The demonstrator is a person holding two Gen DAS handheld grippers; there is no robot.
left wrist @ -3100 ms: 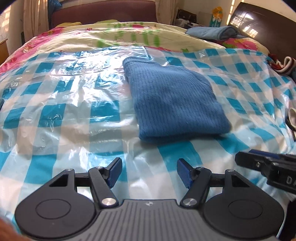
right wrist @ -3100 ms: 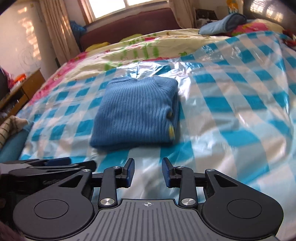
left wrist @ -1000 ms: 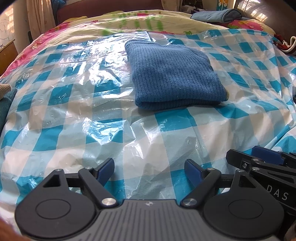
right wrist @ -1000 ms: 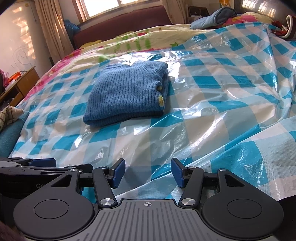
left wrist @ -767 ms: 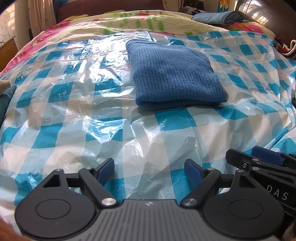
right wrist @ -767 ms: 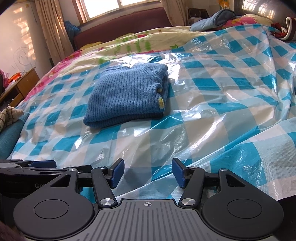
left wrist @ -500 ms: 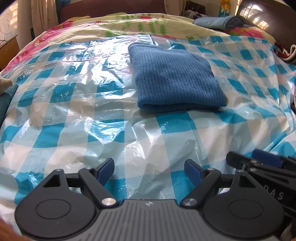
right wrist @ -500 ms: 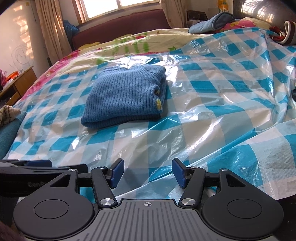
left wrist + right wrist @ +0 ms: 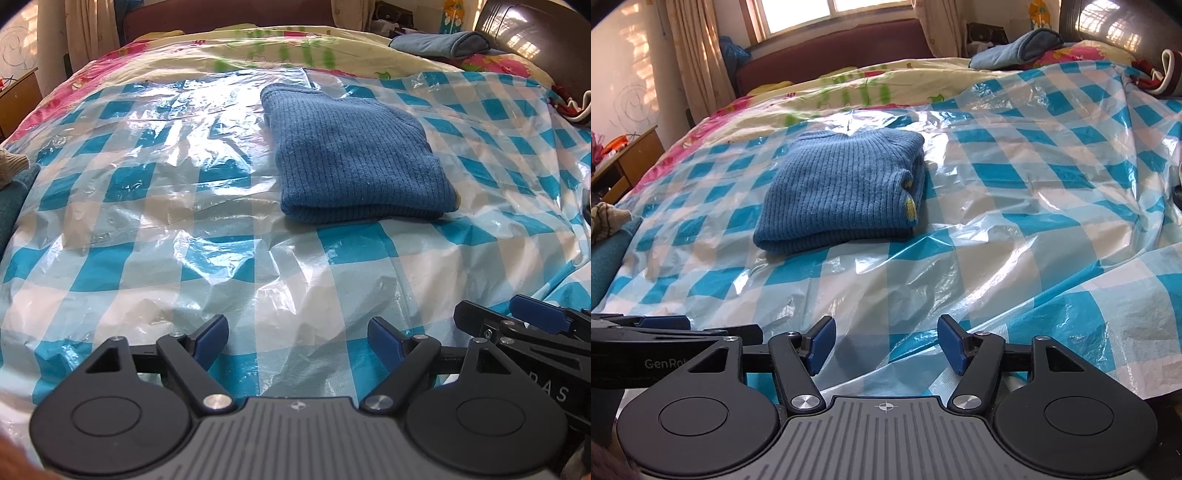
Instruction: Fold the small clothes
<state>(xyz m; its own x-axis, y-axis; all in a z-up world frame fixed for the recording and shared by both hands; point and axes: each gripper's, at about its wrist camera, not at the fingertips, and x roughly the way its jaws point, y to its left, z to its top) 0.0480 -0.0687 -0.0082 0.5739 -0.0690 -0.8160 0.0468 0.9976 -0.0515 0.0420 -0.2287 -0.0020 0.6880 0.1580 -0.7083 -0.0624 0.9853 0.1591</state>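
Left gripper [image 9: 297, 341]: jaws spread, holding nothing.
Right gripper [image 9: 885, 343]: jaws spread, holding nothing.
Sweater [image 9: 354, 155]: folded, ahead of both grippers, well apart.
Plastic sheet [image 9: 166, 206]: bare checked stretch between grippers and sweater.

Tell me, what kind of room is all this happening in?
Most likely a home bedroom. The folded blue sweater lies on a bed under a blue-checked plastic sheet, with a floral quilt behind it, a dark headboard to the right, and a curtained window at the back.
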